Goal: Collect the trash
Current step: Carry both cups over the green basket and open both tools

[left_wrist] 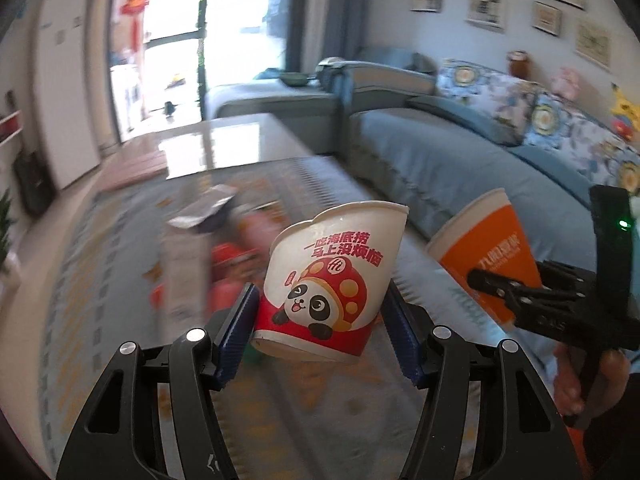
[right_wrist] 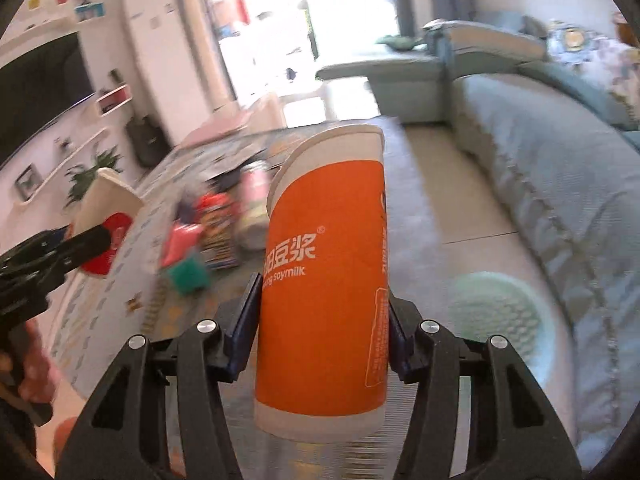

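My left gripper (left_wrist: 320, 312) is shut on a crumpled white and red paper cup with a panda print (left_wrist: 328, 280), held above the patterned rug. My right gripper (right_wrist: 322, 308) is shut on a tall orange soymilk cup (right_wrist: 324, 280), held upright in the air. In the left wrist view the orange cup (left_wrist: 488, 248) and the right gripper (left_wrist: 532, 300) show at the right. In the right wrist view the panda cup (right_wrist: 106, 220) and the left gripper (right_wrist: 44, 264) show at the left. Blurred trash lies on the rug: a pink can (right_wrist: 256, 208), snack packets (right_wrist: 216, 224) and a green item (right_wrist: 188, 276).
A pale green mesh bin (right_wrist: 500, 320) stands on the floor at the right, beside the blue sofa (right_wrist: 560, 180). A glass coffee table (left_wrist: 224, 148) is behind the trash. A white fridge (right_wrist: 160, 52) and a TV (right_wrist: 36, 92) are at the left.
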`<action>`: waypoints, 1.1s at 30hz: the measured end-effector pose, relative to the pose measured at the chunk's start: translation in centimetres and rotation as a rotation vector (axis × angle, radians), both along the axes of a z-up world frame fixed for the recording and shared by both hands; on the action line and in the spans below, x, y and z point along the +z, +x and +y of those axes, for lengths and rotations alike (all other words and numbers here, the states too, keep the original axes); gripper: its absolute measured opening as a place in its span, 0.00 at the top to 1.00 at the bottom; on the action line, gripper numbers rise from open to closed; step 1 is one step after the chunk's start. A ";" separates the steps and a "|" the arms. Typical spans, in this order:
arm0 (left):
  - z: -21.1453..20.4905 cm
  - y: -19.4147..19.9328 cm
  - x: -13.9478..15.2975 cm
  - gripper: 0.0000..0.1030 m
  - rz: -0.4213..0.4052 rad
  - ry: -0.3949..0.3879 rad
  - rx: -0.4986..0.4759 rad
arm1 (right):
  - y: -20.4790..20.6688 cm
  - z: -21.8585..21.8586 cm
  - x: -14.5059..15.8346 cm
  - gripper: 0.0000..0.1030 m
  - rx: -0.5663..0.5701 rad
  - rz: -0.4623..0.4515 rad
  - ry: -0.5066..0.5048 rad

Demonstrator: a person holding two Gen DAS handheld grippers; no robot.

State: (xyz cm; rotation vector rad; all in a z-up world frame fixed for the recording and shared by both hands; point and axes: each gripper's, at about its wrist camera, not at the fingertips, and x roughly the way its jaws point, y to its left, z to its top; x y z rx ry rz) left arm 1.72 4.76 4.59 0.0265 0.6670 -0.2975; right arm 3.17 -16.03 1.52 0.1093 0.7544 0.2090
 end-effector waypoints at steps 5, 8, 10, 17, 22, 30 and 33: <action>-7.0 2.1 -1.6 0.42 0.041 -0.054 -0.110 | 0.7 -7.4 -1.3 0.51 -0.182 0.018 -0.008; -10.6 4.3 -4.0 0.42 0.101 -0.089 -0.166 | 1.2 -10.5 -3.2 0.51 -0.247 0.059 0.005; -13.0 5.4 -5.7 0.42 0.137 -0.102 -0.209 | 1.6 -12.3 -4.6 0.51 -0.288 0.089 0.006; -18.7 9.2 -11.6 0.42 0.258 -0.067 -0.276 | 3.4 -15.6 -9.6 0.50 -0.392 0.262 0.035; -20.0 10.2 -13.0 0.30 0.301 -0.072 -0.292 | 3.9 -16.8 -11.2 0.48 -0.437 0.344 0.071; -18.6 8.7 -10.9 0.29 0.233 -0.080 -0.266 | 2.6 -17.4 -10.5 0.45 -0.431 0.319 0.090; -17.6 7.7 -9.2 0.29 0.176 -0.072 -0.253 | 2.3 -17.1 -9.6 0.45 -0.419 0.267 0.077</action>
